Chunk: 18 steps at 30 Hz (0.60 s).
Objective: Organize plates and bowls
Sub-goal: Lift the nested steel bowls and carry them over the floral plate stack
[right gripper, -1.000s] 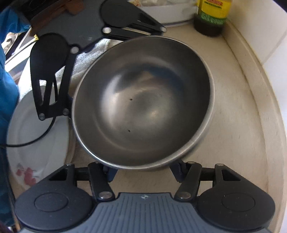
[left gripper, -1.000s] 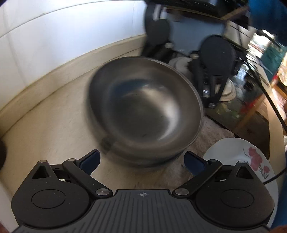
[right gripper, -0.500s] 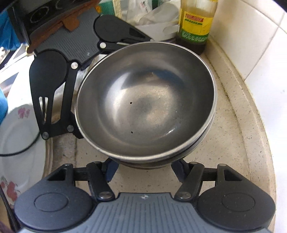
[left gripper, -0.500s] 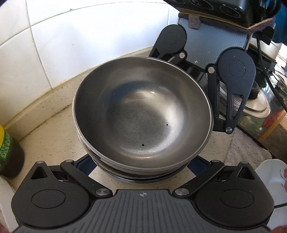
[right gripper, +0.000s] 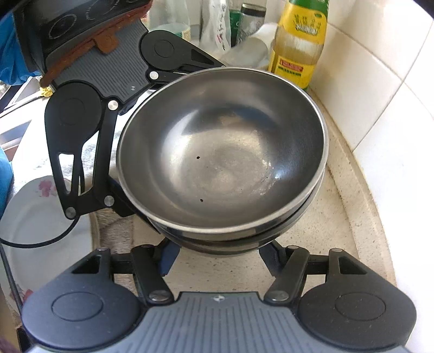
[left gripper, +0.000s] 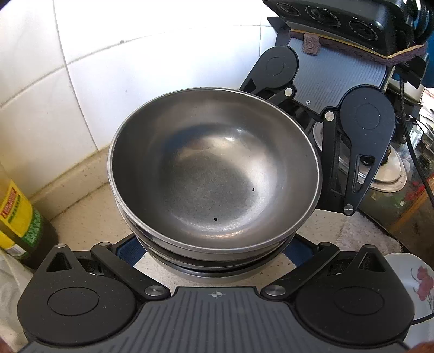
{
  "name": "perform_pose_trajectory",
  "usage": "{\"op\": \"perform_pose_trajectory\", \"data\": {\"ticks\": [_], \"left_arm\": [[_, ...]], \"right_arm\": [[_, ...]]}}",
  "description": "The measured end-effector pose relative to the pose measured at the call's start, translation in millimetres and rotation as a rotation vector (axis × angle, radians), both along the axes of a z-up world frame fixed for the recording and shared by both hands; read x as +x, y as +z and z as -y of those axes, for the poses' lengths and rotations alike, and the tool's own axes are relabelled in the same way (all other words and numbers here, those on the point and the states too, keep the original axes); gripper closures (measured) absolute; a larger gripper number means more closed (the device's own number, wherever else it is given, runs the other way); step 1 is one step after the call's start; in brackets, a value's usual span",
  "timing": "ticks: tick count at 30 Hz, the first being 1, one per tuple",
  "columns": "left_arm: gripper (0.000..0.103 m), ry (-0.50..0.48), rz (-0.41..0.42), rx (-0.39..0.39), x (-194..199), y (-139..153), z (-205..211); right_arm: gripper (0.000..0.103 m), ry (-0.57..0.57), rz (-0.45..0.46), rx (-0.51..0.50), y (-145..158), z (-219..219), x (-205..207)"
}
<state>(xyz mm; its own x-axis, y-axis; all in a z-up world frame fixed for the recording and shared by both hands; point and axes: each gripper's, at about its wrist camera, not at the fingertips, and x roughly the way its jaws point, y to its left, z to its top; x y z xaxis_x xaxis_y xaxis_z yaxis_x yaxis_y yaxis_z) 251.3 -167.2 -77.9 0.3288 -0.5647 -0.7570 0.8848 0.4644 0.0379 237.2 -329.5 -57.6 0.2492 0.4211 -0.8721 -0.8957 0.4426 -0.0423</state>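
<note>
A stack of nested steel bowls stands on the speckled counter near the tiled corner; it also shows in the right wrist view. My left gripper has its jaws spread wide on either side of the stack's base, fingertips hidden under the bowls. My right gripper faces it from the opposite side, its blue-padded fingers close on both sides of the bowl base. I cannot tell if either grips the stack. A white floral plate lies beside the stack, also in the left wrist view.
A yellow-labelled oil bottle stands at the wall behind the bowls, also in the left wrist view. White tiled walls bound the counter. A pot lid, a cloth mat and plastic bags lie nearby.
Both grippers moved with the bowl stack toward the tiled corner and oil bottle. The left gripper's jaws came in around the stack's base. The floral plate slid toward the frame edges.
</note>
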Motion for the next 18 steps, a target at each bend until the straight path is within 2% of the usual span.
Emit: {"op": "perform_pose_trajectory", "data": {"ticks": [6, 18], "left_arm": [[0.0, 0.008, 0.037, 0.014, -21, 7, 0], [0.0, 0.043, 0.13, 0.059, -79, 45, -7]], "right_arm": [[0.038, 0.008, 0.043, 0.014, 21, -2, -26], [0.038, 0.015, 0.089, 0.048, 65, -14, -98]]}}
